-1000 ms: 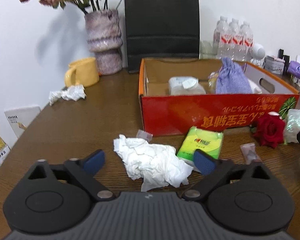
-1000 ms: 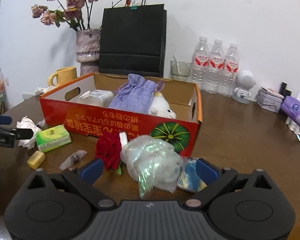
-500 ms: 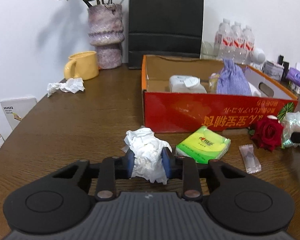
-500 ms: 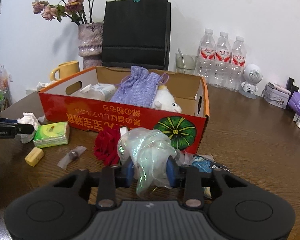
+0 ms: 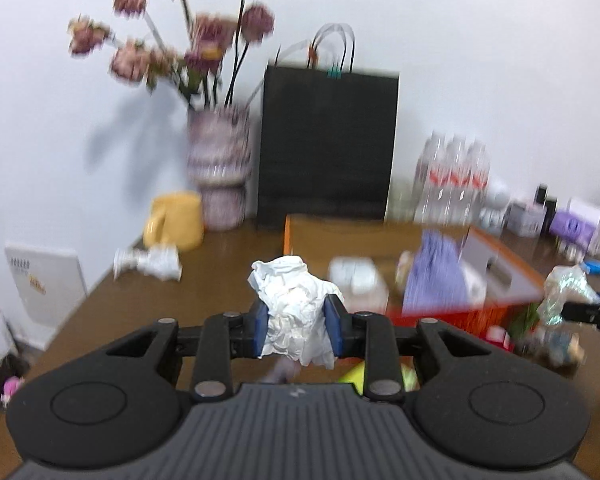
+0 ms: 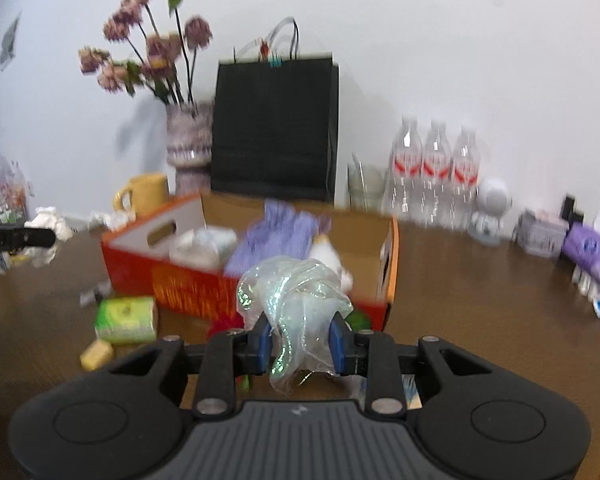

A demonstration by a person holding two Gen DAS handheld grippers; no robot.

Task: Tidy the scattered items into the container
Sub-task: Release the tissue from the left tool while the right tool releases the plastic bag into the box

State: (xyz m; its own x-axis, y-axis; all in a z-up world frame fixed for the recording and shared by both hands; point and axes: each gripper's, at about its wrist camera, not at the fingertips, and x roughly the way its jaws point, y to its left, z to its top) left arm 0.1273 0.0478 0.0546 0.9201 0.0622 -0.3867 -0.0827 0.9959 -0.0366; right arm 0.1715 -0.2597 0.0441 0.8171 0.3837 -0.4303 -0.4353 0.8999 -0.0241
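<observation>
We see the brown surface (image 6: 480, 300) spread widest in the right wrist view, carrying the red cardboard box (image 6: 204, 284), whose far corner only blurs into the left wrist view. Behind it stands a black paper bag (image 6: 274, 128). Inside the box lie a purple pouch (image 6: 276, 240) and a white tub (image 6: 204, 242).

Our left gripper (image 5: 298, 326) has its fingers clenched on a crumpled white tissue (image 5: 294, 300), raised clear of the surface in front of the box; the right wrist view shows it only as a small wad at the far left. Our right gripper (image 6: 300, 340) has its fingers clamped on an iridescent plastic wrap (image 6: 296, 300), held above the box's near wall.

Only the right wrist view clearly shows what remains loose on the surface: a green tissue pack (image 6: 126, 320) and a small yellow block (image 6: 96, 354), both left of the box.
</observation>
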